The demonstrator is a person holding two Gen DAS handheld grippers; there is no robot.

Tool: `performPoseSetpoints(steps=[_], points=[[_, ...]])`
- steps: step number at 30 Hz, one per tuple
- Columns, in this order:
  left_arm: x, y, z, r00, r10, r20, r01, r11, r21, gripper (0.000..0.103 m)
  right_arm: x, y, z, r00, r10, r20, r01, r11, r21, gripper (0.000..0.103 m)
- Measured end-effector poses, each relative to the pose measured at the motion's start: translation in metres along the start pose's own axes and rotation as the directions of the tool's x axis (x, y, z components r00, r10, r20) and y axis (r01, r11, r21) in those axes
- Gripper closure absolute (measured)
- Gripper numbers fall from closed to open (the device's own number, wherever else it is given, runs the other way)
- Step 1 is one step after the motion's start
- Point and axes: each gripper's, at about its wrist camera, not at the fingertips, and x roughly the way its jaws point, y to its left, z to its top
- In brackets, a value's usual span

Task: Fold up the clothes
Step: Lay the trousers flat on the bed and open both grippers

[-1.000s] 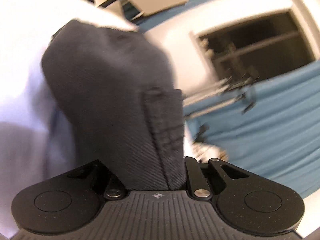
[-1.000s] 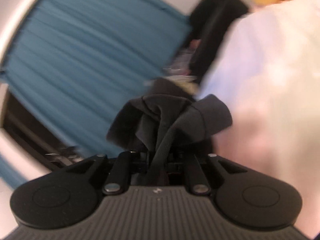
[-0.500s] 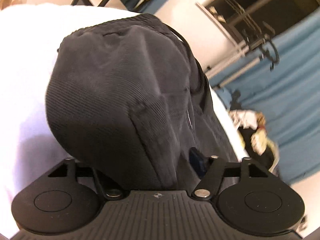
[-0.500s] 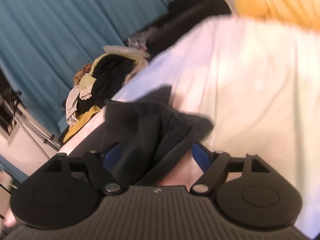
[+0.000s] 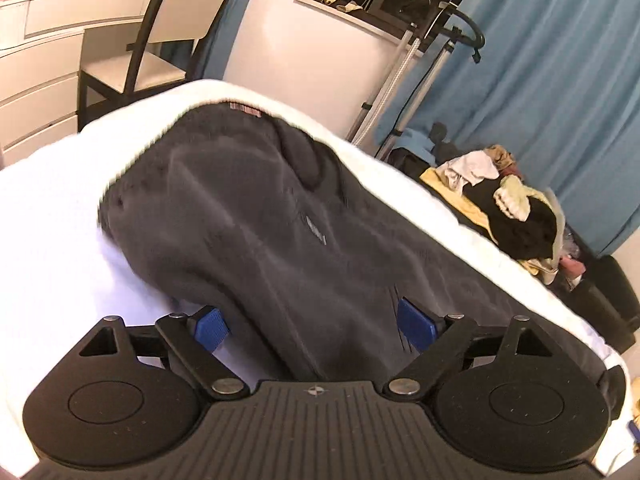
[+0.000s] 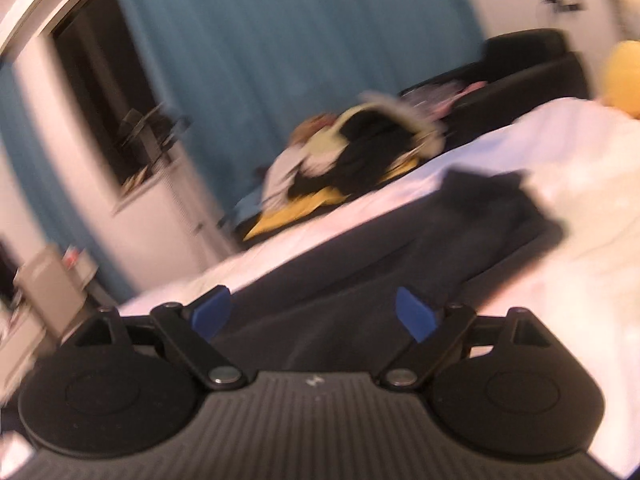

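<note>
Dark garment lies on bed; my left tongs and right tongs opening wide, gripping nothing; cloth between pads could snag, spoiling fold.

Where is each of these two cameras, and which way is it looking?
Left wrist: sits on the left tool, looking along its blue pads, jaws opening, over the dark garment on the white bed toward a chair.
Right wrist: sits on the right tool, jaws opening, facing across that garment toward blue curtains.
Shared: garment, bed, clothes pile, curtains.
</note>
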Motion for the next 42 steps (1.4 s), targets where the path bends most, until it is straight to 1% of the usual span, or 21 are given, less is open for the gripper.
performPoseSetpoints(steps=[2,4,6,8,10,11,15,17,21,24,25,27,28,29,31,33,35,36,38,39,42], points=[[0.007,0.01,0.021,1.0,0.004,-0.03,-0.004,1.0,0.024,0.013,0.003,0.018,-0.007,0.999,0.017,-0.033,-0.018,0.999,-0.048,0.012],[0.018,0.02,0.04,0.995,-0.038,-0.096,0.039,0.999,0.012,0.014,0.017,0.025,-0.015,0.995,0.046,-0.084,-0.05,0.998,-0.046,0.012],[0.029,0.03,0.06,0.984,-0.08,-0.161,0.081,0.997,-0.002,0.014,0.027,0.034,-0.024,0.991,0.058,-0.12,-0.064,0.997,-0.041,0.012],[0.034,0.036,0.078,0.96,-0.131,-0.247,0.13,0.991,-0.021,0.014,0.037,0.044,-0.033,0.987,0.045,-0.154,-0.053,0.997,-0.051,0.012],[0.032,0.035,0.086,0.936,-0.167,-0.31,0.175,0.984,-0.002,0.014,0.056,0.048,-0.036,0.983,0.031,-0.18,-0.043,0.997,-0.06,0.012],[0.03,0.035,0.089,0.926,-0.176,-0.333,0.189,0.982,0.008,0.014,0.054,0.052,-0.04,0.983,0.027,-0.181,-0.04,0.997,-0.07,0.012],[0.015,0.04,0.095,0.924,-0.172,-0.341,0.192,0.981,0.026,0.014,0.08,0.059,-0.045,0.988,0.002,-0.153,-0.02,0.993,-0.114,0.012],[0.016,0.046,0.101,0.922,-0.18,-0.343,0.193,0.981,0.002,0.014,0.093,0.061,-0.048,0.991,-0.009,-0.131,-0.009,0.992,-0.13,0.012],[0.049,0.062,0.126,0.909,-0.224,-0.353,0.209,0.975,-0.081,0.015,0.109,0.064,-0.056,0.993,-0.05,-0.108,0.027,0.98,-0.198,0.011],[0.059,0.066,0.139,0.896,-0.262,-0.358,0.242,0.965,-0.099,0.014,0.117,0.063,-0.061,0.991,-0.061,-0.12,0.035,0.978,-0.207,0.007],[0.06,0.065,0.142,0.898,-0.248,-0.363,0.235,0.969,-0.082,0.013,0.119,0.064,-0.062,0.991,-0.066,-0.119,0.04,0.977,-0.21,0.005],[0.061,0.061,0.149,0.901,-0.186,-0.392,0.191,0.981,-0.026,0.013,0.123,0.067,-0.062,0.991,-0.07,-0.117,0.044,0.976,-0.213,0.0],[0.061,0.059,0.154,0.901,-0.166,-0.402,0.182,0.983,0.0,0.012,0.126,0.068,-0.062,0.99,-0.075,-0.116,0.049,0.976,-0.21,0.0],[0.059,0.057,0.16,0.906,-0.153,-0.395,0.175,0.984,0.02,0.012,0.129,0.069,-0.062,0.99,-0.082,-0.112,0.058,0.976,-0.209,0.0],[0.059,0.056,0.175,0.93,-0.147,-0.337,0.174,0.984,0.048,0.011,0.133,0.072,-0.063,0.99,-0.094,-0.107,0.069,0.974,-0.218,0.0],[0.073,0.059,0.192,0.953,-0.132,-0.271,0.16,0.984,0.083,0.01,0.134,0.071,-0.063,0.99,-0.091,-0.104,0.067,0.974,-0.219,0.0],[0.1,0.068,0.203,0.971,-0.077,-0.225,0.1,0.991,0.093,0.01,0.133,0.069,-0.063,0.991,-0.084,-0.103,0.06,0.975,-0.213,0.0],[0.117,0.074,0.208,0.974,-0.037,-0.225,0.057,0.995,0.08,0.01,0.132,0.067,-0.062,0.992,-0.078,-0.103,0.056,0.977,-0.207,0.0],[0.151,0.086,0.213,0.969,0.013,-0.249,-0.003,0.999,0.037,0.012,0.13,0.065,-0.061,0.992,-0.069,-0.106,0.047,0.979,-0.197,0.0],[0.167,0.092,0.213,0.96,0.019,-0.279,-0.017,1.0,0.007,0.014,0.129,0.065,-0.061,0.992,-0.067,-0.107,0.045,0.98,-0.193,0.0],[0.19,0.092,0.21,0.926,-0.064,-0.372,0.039,0.996,-0.074,0.036,0.13,0.064,-0.061,0.991,-0.07,-0.111,0.048,0.981,-0.188,0.0]])
